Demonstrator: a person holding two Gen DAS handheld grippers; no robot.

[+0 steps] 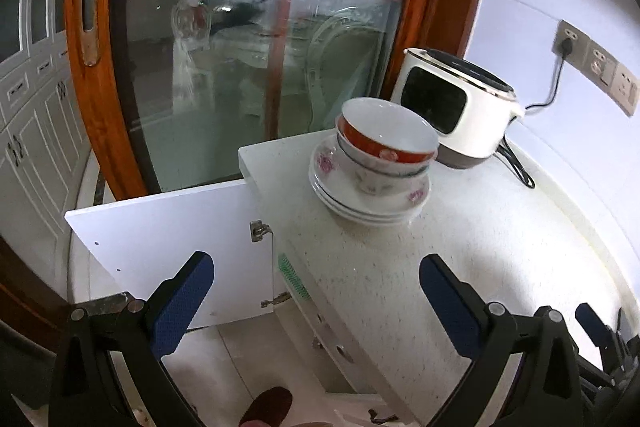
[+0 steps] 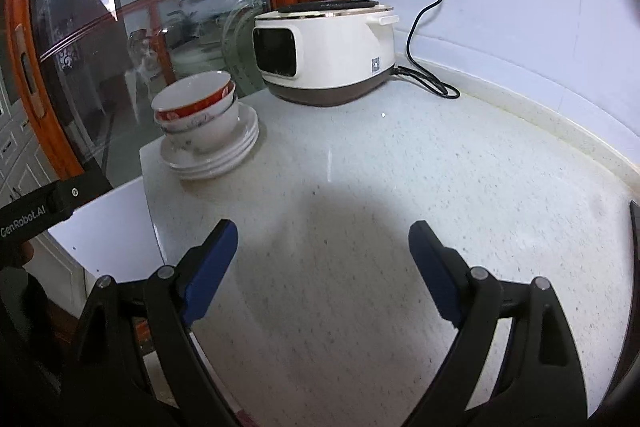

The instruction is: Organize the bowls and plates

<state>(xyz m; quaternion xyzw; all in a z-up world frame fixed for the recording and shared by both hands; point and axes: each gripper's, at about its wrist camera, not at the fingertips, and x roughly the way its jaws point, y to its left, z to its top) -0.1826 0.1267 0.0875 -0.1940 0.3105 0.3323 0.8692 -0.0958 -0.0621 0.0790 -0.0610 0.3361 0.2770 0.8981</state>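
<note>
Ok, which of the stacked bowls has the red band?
The top bowl, nested into the others; its outer rim is banded red, while the white bowl below shows only faint floral marks.

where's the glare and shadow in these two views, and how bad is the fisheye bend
Right wrist view: a broad dark shadow on the countertop ahead of the right gripper; pale sheen streaks near the rice cooker. Left wrist view: reflections cloud the glass door, its wooden frame bows strongly, edges go black.
</note>
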